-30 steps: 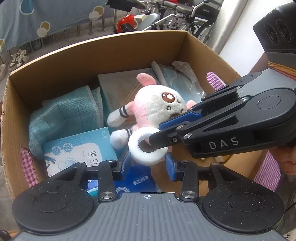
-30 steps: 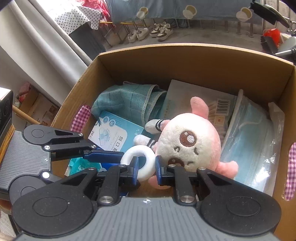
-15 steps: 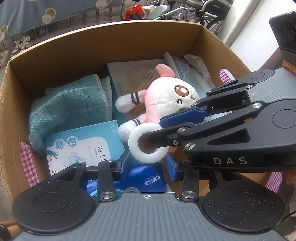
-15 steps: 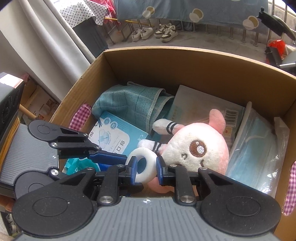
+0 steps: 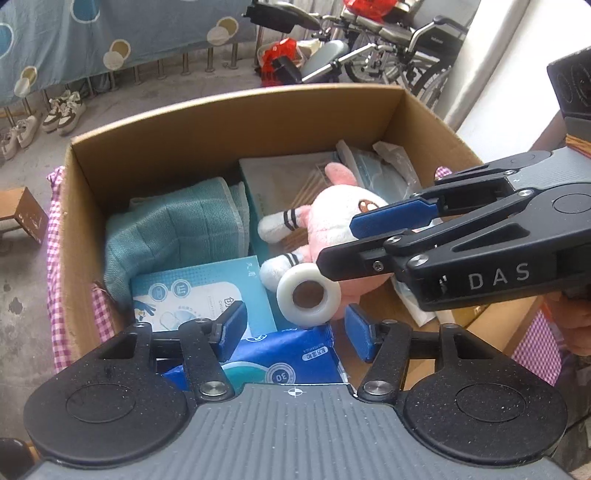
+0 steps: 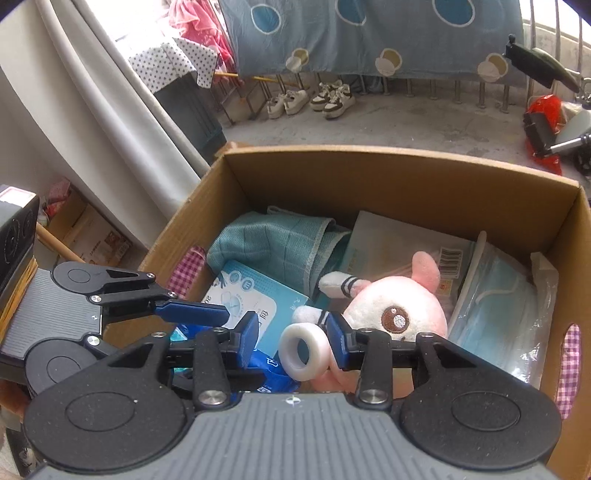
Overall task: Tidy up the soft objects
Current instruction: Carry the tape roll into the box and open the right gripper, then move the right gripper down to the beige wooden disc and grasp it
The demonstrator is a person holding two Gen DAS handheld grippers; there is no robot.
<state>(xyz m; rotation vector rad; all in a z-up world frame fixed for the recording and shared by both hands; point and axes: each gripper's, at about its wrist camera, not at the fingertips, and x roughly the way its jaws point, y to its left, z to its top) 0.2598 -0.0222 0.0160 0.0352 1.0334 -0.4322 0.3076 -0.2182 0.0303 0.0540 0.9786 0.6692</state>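
A white foam ring (image 5: 308, 302) (image 6: 304, 350) hangs loose over the open cardboard box (image 5: 229, 122) (image 6: 369, 173), between both open grippers. My left gripper (image 5: 295, 328) is open just below it. My right gripper (image 6: 291, 336) is open around the ring, which rests against the right finger. In the box lie a pink and white plush rabbit (image 5: 332, 221) (image 6: 402, 306), a teal towel (image 5: 173, 236) (image 6: 273, 243), a light blue mask pack (image 5: 199, 295) (image 6: 255, 295), a blue wipes pack (image 5: 288, 354) and bagged masks (image 6: 498, 306).
The box stands on a pink checked cloth (image 5: 55, 258). A flat pale box (image 5: 284, 177) lies under the rabbit. Shoes (image 6: 314, 99), a hanging blue sheet (image 6: 369, 33) and bicycles (image 5: 369, 48) are beyond. A small cardboard box (image 5: 22, 214) is at the left.
Both grippers have opened and pulled back up from the box. The white ring, which both held, is now loose between the open fingers.
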